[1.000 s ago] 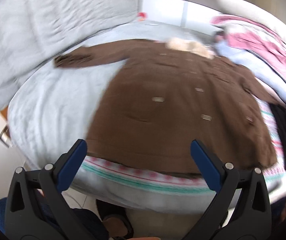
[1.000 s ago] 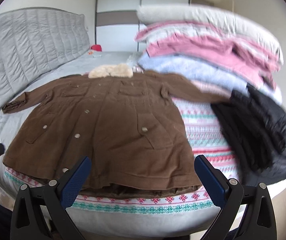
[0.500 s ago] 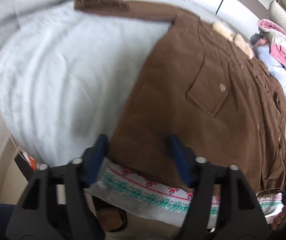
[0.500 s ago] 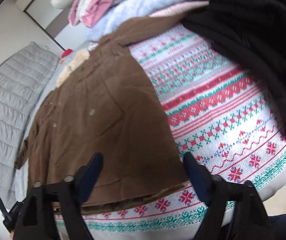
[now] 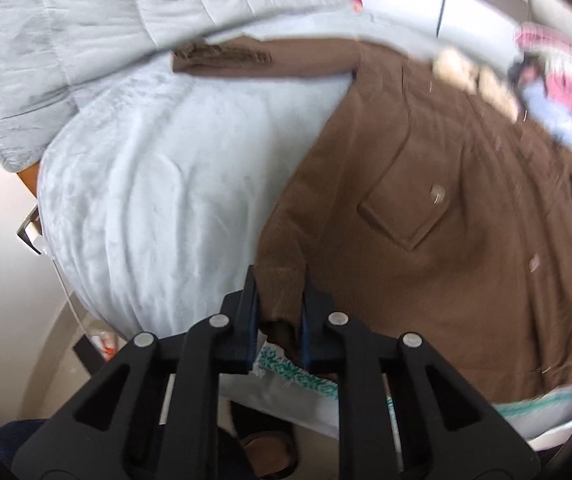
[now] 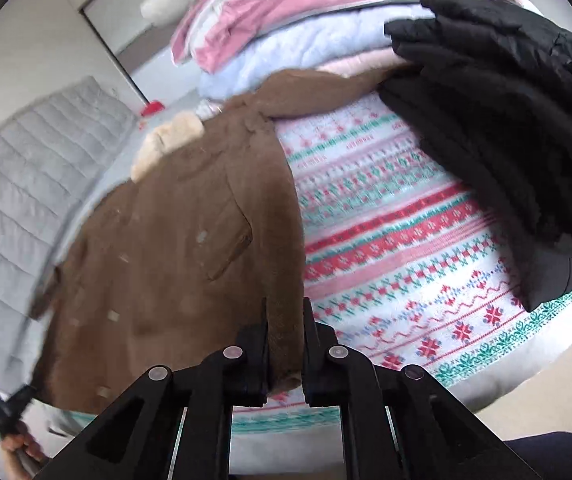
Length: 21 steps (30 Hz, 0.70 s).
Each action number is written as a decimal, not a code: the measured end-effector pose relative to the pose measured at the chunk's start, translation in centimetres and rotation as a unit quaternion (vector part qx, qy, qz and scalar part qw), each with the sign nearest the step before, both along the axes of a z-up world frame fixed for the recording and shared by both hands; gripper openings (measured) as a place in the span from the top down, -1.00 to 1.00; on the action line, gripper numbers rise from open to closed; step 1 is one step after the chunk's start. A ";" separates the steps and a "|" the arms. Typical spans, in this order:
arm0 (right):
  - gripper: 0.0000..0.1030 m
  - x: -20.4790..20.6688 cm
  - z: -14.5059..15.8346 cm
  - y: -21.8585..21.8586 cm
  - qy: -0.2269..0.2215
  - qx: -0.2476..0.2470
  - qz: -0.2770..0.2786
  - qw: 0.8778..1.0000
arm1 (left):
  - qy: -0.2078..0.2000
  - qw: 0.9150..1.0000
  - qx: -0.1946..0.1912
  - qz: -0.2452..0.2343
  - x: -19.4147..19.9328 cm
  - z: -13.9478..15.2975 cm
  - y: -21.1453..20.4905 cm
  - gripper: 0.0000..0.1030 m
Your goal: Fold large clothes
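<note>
Two hand-held grippers clamp the hem of the brown corduroy coat (image 5: 425, 220), which lies spread, front up, on the bed. The left hand-held gripper (image 5: 279, 300) has just been closing and pinches the coat's left hem corner. The right hand-held gripper (image 6: 284, 344) has just been closing and pinches the right hem corner. Under the coat lies a patterned knit blanket (image 6: 397, 248); a black padded jacket (image 6: 497, 120), possibly folded, rests beside it.

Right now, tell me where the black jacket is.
In the right wrist view, the black jacket lies at the upper right on the patterned blanket, beside the pink and blue clothes pile, right of the brown coat.
</note>
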State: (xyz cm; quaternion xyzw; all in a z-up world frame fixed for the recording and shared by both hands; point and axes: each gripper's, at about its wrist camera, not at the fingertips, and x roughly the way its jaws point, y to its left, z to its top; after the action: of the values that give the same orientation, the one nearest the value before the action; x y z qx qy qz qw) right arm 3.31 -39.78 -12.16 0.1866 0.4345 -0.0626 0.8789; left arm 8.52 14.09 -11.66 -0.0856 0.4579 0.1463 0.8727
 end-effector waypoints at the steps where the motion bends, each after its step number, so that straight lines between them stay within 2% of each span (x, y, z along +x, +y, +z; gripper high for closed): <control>1: 0.76 0.5 -1.2 -0.2 0.020 -0.001 -0.001 1.000 | 0.005 1.000 -0.004 0.003 -0.2 -0.2 0.1 0.54; 2: 0.67 0.7 -2.0 -0.7 0.029 0.010 -0.005 1.000 | 0.002 1.000 -0.017 0.009 -0.3 -0.2 0.4 0.49; 4: 0.47 0.4 -1.4 -1.5 0.020 0.016 -0.017 1.000 | -0.006 0.999 -0.041 0.018 -0.8 0.5 1.3 0.35; 5: 0.29 0.4 -0.6 -1.8 0.015 0.003 -0.024 1.000 | -0.017 0.998 -0.054 0.029 -1.1 1.4 1.9 0.33; 8: -0.03 -0.4 3.3 -2.2 -0.040 -0.038 -0.036 0.998 | -0.050 0.996 -0.057 0.038 -1.9 4.0 2.1 0.20; 10: -0.28 -0.6 5.2 -2.6 -0.068 -0.031 -0.048 0.996 | -0.075 0.995 -0.054 0.038 -1.4 6.0 1.4 -0.28; 11: -0.34 -0.3 6.0 -2.6 -0.073 -0.027 -0.052 0.996 | -0.082 0.995 -0.053 0.035 -1.1 6.6 0.9 -0.36; 13: -0.35 1.5 6.7 -2.0 -0.068 -0.025 -0.041 0.997 | -0.094 0.994 -0.052 0.021 0.6 7.9 -0.7 -0.46; 15: -0.35 3.5 7.2 -1.1 -0.061 -0.027 -0.025 0.997 | -0.085 0.995 -0.054 0.005 3.4 8.8 -2.8 -0.48; 19: -0.38 6.4 8.8 -1.6 -0.082 0.008 -0.011 0.997 | -0.077 0.992 -0.098 -0.026 9.0 10.1 -6.4 -0.55; 21: -0.41 7.8 9.6 -2.7 -0.092 0.016 -0.020 0.995 | -0.088 0.990 -0.108 -0.030 11.2 10.7 -8.0 -0.58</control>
State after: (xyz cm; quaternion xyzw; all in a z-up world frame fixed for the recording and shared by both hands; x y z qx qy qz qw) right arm 11.12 -42.47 -2.57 0.2148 0.3490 -0.0560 0.9104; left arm 19.67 6.09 -0.94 -0.1784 0.3950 0.0615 0.8991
